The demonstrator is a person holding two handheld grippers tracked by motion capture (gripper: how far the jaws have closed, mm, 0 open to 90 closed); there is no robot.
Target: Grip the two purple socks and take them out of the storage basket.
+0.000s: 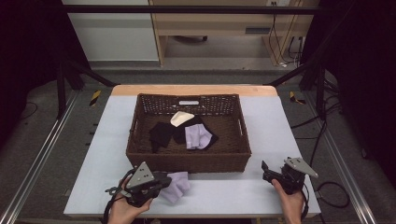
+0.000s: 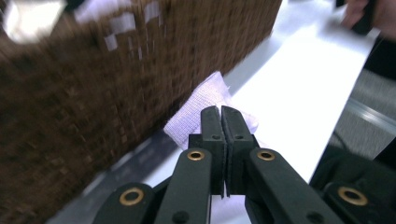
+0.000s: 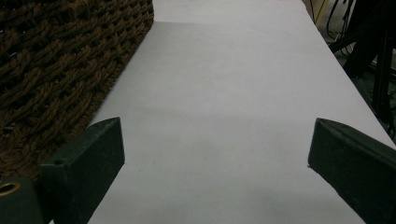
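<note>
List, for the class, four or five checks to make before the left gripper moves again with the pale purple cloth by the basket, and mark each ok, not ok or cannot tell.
1. Left gripper fingers closed: ok.
2. Pale purple cloth actually pinched between them: cannot tell; it lies at the tips, but the contact is hidden.
3. Cloth outside the basket, on the table by its front wall: ok.
4. Room in the basket: ok; bare wicker floor lies around the dark and light cloths inside.
5. Right gripper open and apart from the cloth: ok.
</note>
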